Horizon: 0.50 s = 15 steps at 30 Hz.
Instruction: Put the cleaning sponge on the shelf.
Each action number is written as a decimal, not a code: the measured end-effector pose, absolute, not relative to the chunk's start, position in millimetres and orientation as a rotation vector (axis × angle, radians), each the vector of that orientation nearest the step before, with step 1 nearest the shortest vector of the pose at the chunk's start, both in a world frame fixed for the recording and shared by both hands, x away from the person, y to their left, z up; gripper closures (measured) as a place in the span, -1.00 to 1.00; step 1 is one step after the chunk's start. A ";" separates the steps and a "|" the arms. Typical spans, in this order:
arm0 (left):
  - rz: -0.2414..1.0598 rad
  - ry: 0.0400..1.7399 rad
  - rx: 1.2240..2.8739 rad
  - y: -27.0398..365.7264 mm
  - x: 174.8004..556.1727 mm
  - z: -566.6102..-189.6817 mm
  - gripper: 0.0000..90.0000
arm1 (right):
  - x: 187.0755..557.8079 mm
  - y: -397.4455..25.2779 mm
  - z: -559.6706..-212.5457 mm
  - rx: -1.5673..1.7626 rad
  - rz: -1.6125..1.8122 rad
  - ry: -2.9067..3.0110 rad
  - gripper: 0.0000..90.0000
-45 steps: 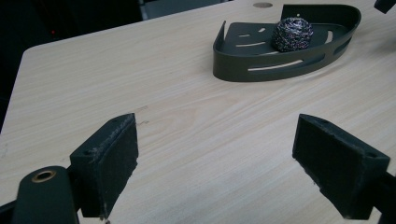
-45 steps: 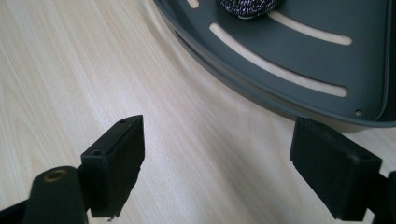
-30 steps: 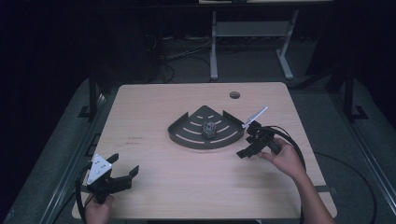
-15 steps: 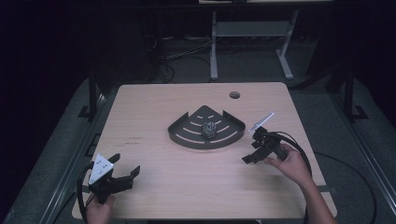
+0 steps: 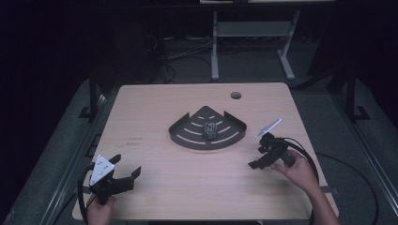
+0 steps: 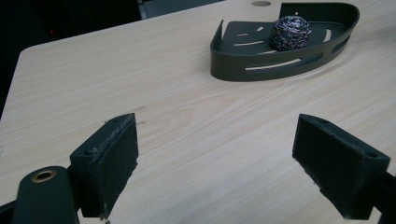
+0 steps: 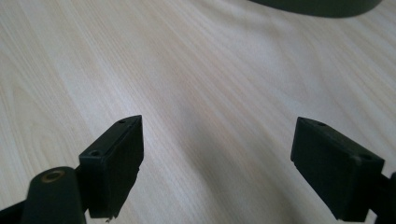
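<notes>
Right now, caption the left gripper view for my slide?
Open left gripper faces steel scourer in dark corner tray.

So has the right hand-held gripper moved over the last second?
Yes. The right hand-held gripper has pulled back from the dark corner tray toward the person's side of the table, jaws open and empty.

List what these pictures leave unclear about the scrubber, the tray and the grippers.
- Scrubber: too small in the high view to tell its material.
- Tray: cut off by the top edge of the right gripper view.
- Right gripper: its jaws are dark and small in the high view.
</notes>
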State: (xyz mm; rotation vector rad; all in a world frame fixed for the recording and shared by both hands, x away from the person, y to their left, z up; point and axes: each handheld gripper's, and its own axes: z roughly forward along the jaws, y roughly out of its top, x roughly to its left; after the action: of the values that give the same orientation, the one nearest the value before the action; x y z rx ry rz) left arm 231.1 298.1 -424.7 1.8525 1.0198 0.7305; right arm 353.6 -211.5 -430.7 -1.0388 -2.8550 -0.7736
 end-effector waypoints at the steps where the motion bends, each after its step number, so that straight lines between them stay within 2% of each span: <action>1: 0.730 1.020 1.853 298.1 231.1 -424.7 -0.69 | 353.6 -211.5 -430.7 -1.039 -0.774 -2.855 -0.63; 15: 0.731 1.020 1.849 298.3 231.1 -425.1 -0.69 | 334.6 -225.7 -433.8 -1.058 -0.780 -2.871 -0.63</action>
State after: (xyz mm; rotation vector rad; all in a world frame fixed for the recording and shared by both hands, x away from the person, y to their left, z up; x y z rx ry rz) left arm 231.1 298.3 -425.1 1.8487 1.0203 0.7308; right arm 334.6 -225.7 -433.8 -1.0581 -2.8707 -0.7798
